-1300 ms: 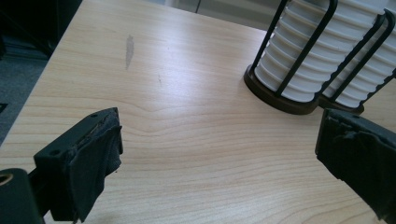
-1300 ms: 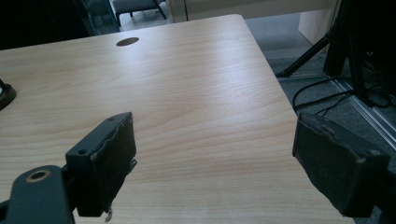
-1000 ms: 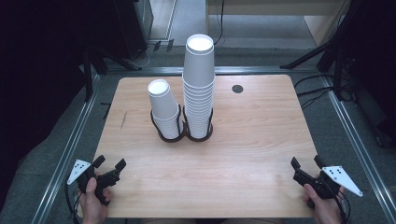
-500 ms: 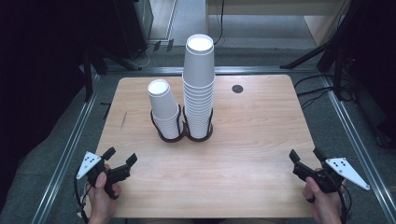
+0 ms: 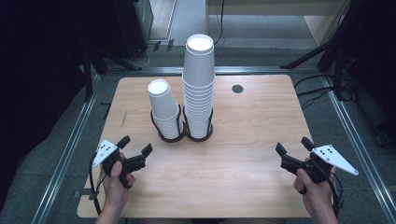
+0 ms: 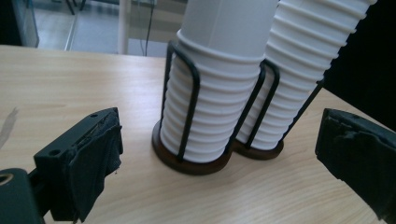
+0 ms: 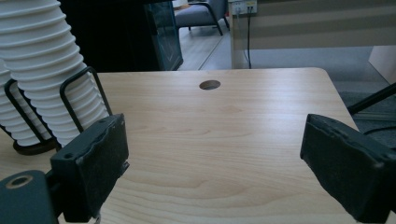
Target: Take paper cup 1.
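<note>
Both grippers have lifted inward from the near corners; the right gripper (image 5: 293, 151) has just been opening, jaws apart and empty, as are the left gripper's (image 5: 137, 144). Bare table (image 5: 243, 140) separates them from the racked cup stacks (image 5: 198, 88) mid-table.

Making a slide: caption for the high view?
Two open grippers face two cup stacks in holders on a wooden table.

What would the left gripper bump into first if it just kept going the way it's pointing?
Probably the shorter cup stack in its black wire holder: it sits between the open fingers of the left gripper, with bare table before it. The taller stack stands just beside it.
</note>
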Demonstrator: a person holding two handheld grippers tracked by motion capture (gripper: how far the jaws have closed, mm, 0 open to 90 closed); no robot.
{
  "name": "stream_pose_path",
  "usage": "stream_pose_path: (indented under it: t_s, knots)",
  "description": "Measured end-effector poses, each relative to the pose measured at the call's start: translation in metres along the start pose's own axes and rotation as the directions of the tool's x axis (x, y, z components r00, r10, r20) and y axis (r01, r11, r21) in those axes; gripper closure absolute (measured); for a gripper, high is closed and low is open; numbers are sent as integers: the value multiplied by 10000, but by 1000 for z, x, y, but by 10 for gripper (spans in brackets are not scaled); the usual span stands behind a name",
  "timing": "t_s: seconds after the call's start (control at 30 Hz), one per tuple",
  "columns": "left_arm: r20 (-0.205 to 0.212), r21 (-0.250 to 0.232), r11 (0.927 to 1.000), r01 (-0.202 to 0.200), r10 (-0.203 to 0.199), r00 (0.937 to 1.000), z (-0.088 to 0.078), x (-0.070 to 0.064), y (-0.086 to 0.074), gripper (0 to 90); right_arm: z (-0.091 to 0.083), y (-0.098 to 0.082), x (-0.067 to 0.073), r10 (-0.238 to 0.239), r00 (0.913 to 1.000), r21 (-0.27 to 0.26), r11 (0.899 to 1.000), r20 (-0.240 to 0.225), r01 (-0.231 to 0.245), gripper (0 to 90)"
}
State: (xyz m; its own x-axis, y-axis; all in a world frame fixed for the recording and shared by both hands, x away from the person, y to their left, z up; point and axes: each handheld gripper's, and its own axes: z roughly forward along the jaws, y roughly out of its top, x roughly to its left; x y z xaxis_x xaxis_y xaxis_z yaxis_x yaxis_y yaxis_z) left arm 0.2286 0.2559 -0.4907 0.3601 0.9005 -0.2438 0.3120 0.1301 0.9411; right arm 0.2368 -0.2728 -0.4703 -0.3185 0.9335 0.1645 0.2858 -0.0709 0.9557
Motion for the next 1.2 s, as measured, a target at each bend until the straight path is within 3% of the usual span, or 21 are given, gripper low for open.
stream_pose_path:
  t_s: [0.67,1.0,1.2]
  knots:
    - [626,64,9976,-696,691,9957,48,-56,27,7,27,58,43,-513,9958,-305,9983,-760,491,50]
    - [841,146,9955,-934,919,9922,66,-74,35,7,40,76,64,-684,9903,-362,9973,-1208,645,35]
    - [686,39,9960,-896,891,9937,73,-79,42,7,50,84,78,-856,9860,-387,9960,-1428,808,35]
